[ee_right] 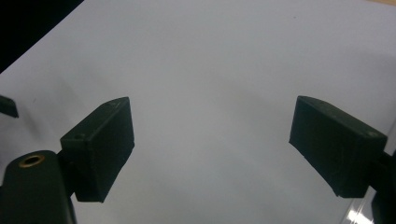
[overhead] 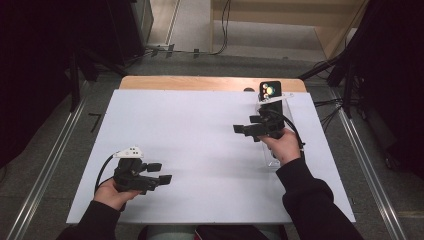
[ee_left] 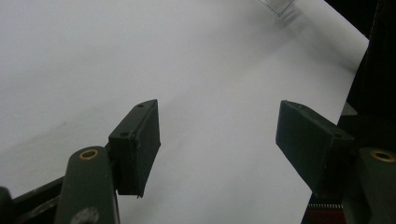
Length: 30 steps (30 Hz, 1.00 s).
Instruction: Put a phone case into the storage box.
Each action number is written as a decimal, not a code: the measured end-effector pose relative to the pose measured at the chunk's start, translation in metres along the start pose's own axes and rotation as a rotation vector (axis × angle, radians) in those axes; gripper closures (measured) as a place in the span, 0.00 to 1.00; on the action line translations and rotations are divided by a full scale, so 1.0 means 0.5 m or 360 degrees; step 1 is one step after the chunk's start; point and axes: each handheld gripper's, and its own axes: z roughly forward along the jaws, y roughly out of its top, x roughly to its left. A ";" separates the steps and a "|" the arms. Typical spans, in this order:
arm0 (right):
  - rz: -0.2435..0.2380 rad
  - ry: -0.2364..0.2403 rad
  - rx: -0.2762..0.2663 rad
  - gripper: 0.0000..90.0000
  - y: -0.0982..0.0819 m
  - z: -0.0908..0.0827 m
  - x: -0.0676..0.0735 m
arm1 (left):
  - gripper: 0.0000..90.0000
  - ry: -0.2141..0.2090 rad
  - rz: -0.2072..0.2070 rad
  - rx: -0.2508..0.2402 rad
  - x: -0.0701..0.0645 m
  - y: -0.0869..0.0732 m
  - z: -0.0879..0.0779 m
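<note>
My left gripper (overhead: 162, 172) rests low over the near left of the white sheet (overhead: 200, 125), held by a hand in a dark sleeve. In the left gripper view its jaws (ee_left: 217, 140) stand wide apart with only bare white sheet (ee_left: 187, 70) between them. My right gripper (overhead: 246, 126) is held at the right side of the table and points left. In the right gripper view its jaws (ee_right: 212, 144) are also wide apart over bare sheet (ee_right: 210, 70), holding nothing.
A black block with coloured dots (overhead: 270, 90) stands at the far right on a clear plastic holder (overhead: 272, 159) that runs toward the person. The wooden table edge (overhead: 200, 82) shows beyond the sheet. Cables and dark stands surround the table.
</note>
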 end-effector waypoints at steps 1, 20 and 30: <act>-0.0012 0.0010 0.0005 0.13 -0.003 -0.001 0.002 | 0.35 0.0002 0.0000 0.0001 0.000 0.000 0.000; -0.0205 0.0101 0.0050 0.14 -0.071 -0.014 0.047 | 0.35 -0.0006 0.0006 -0.0006 -0.002 0.001 0.000; -0.0262 0.0130 0.0092 0.14 -0.109 -0.025 0.051 | 0.35 -0.0009 0.0009 0.0000 -0.003 0.001 0.002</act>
